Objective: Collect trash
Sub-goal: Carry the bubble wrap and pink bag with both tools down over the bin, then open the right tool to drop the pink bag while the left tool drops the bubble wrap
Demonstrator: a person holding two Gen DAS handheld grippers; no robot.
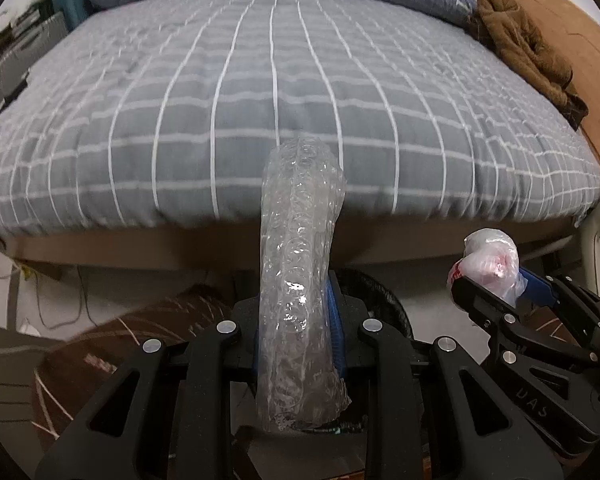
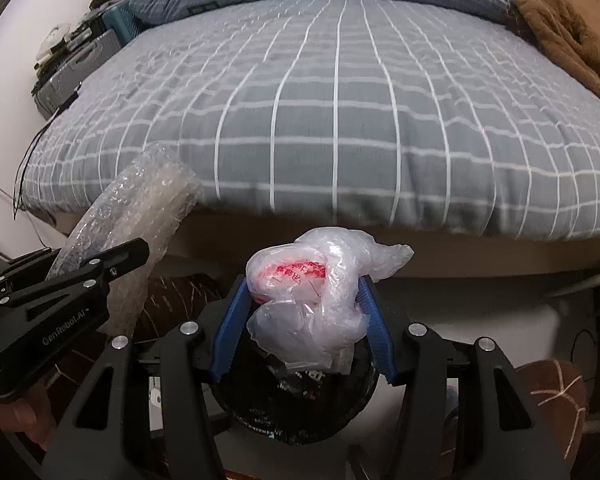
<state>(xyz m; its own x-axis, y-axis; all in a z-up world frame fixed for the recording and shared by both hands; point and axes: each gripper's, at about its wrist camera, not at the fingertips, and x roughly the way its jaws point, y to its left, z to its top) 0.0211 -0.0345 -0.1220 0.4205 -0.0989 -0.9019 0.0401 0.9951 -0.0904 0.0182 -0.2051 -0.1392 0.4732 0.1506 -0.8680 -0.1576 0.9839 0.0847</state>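
Two loads in hand | left gripper point(image 1: 296, 344) narrow, clamped on bubble-wrap roll point(image 1: 300, 264) | right gripper point(image 2: 304, 320) half-wide, squeezing crumpled plastic bag point(image 2: 312, 304) above black bin point(image 2: 296, 404) by bed point(image 2: 340, 120) | risk: long roll may catch bin rim and tip out; light bag may cling to pads.

The left gripper point(image 1: 298, 336) clamps a bubble wrap roll point(image 1: 300, 264); at right, the right gripper point(image 1: 488, 280) grips a crumpled plastic bag point(image 1: 490, 260), near a checked bed point(image 1: 260, 92).
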